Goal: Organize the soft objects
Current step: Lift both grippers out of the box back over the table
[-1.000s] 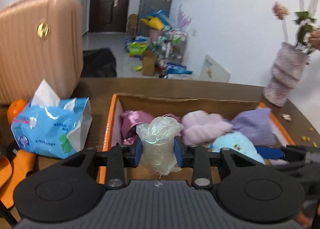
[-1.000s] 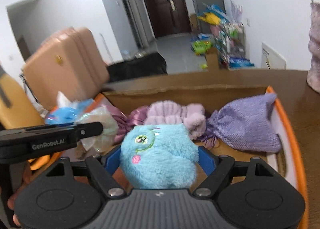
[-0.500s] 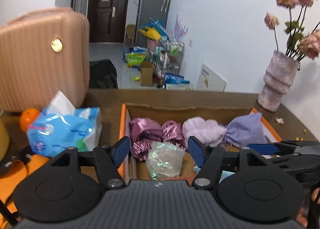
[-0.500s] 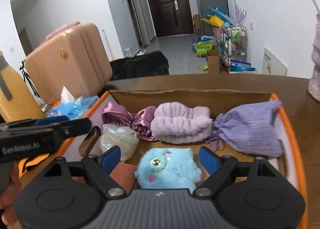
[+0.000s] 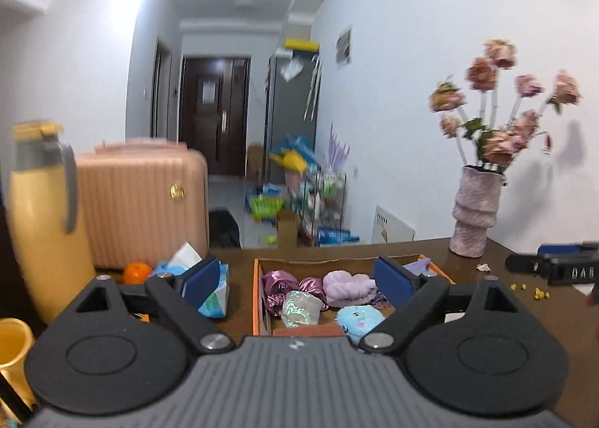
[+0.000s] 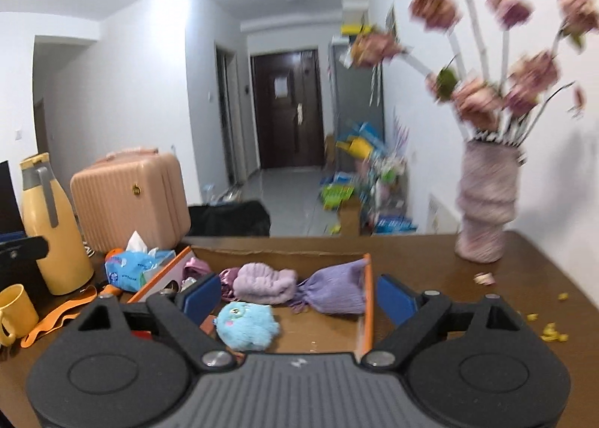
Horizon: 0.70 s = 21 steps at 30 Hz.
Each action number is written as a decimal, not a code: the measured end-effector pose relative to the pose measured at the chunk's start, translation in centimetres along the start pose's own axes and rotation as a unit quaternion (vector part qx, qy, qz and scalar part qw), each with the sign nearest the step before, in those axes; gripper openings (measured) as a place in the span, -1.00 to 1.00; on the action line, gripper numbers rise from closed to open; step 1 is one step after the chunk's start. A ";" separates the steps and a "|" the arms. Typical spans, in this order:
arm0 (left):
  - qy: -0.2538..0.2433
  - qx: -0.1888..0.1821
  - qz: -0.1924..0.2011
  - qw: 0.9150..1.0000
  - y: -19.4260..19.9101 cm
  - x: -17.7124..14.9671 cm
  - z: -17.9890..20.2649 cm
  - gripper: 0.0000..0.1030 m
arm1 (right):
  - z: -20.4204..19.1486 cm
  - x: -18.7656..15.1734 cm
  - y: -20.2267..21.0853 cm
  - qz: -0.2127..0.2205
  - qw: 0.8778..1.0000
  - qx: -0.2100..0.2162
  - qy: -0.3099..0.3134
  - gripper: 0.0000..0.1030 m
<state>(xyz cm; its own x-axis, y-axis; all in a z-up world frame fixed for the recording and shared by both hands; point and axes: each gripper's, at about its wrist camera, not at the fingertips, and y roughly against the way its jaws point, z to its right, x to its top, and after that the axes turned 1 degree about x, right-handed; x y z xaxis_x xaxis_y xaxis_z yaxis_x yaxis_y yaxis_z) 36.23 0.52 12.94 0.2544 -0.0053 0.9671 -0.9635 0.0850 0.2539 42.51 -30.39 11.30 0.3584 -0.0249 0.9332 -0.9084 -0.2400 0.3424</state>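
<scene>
An orange-rimmed cardboard box [image 5: 257,293] [image 6: 368,293] on the brown table holds soft things: a blue plush toy [image 5: 360,317] [image 6: 245,325], an iridescent clear pouch [image 5: 301,308], a lilac fluffy headband [image 5: 348,284] [image 6: 264,280], a purple pleated pouch [image 6: 335,289] and satin scrunchies [image 5: 279,284]. My left gripper [image 5: 299,280] is open and empty, raised well back from the box. My right gripper [image 6: 295,295] is open and empty, also raised and back from it.
A blue tissue pack [image 5: 215,295] [image 6: 136,267], an orange [image 5: 136,272], a yellow thermos [image 5: 45,225] [image 6: 52,229], a yellow mug [image 6: 15,310] and a pink suitcase [image 5: 146,203] stand left. A vase of flowers [image 5: 475,211] [image 6: 486,203] stands right, with yellow crumbs [image 6: 550,330].
Both grippers let go: the left dropped the iridescent pouch, the right the blue plush, into the box. Both opened wide, then rose and drew back.
</scene>
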 end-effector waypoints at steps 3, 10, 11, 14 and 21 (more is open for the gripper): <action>-0.009 -0.003 0.013 1.000 3.1 -1.3 1.2 0.83 | -0.2 -1.0 2.8 0.020 1.000 0.000 0.008 0.81; -0.047 -0.024 0.011 0.999 8.9 -6.4 4.2 0.89 | -2.1 -6.6 9.0 0.036 0.999 0.007 0.027 0.82; -0.051 -0.034 0.001 0.998 9.7 -7.4 4.5 0.89 | -2.3 -7.8 9.9 0.033 0.999 0.010 0.024 0.84; -0.049 -0.070 -0.039 0.996 11.3 -9.9 5.4 0.90 | -2.4 -11.2 12.5 0.030 0.999 0.013 -0.001 0.89; 0.035 -0.103 -0.110 0.988 11.9 -13.2 4.6 0.89 | -1.7 -17.1 15.3 -0.002 0.999 -0.011 -0.036 0.89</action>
<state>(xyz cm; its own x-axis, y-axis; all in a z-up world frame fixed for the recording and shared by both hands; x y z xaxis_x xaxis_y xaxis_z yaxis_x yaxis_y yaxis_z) 21.01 -2.97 3.23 0.4687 0.0217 0.8831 -0.8482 0.2905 0.4430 22.13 -31.97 0.81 0.3756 -0.0948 0.9219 -0.9114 -0.2185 0.3489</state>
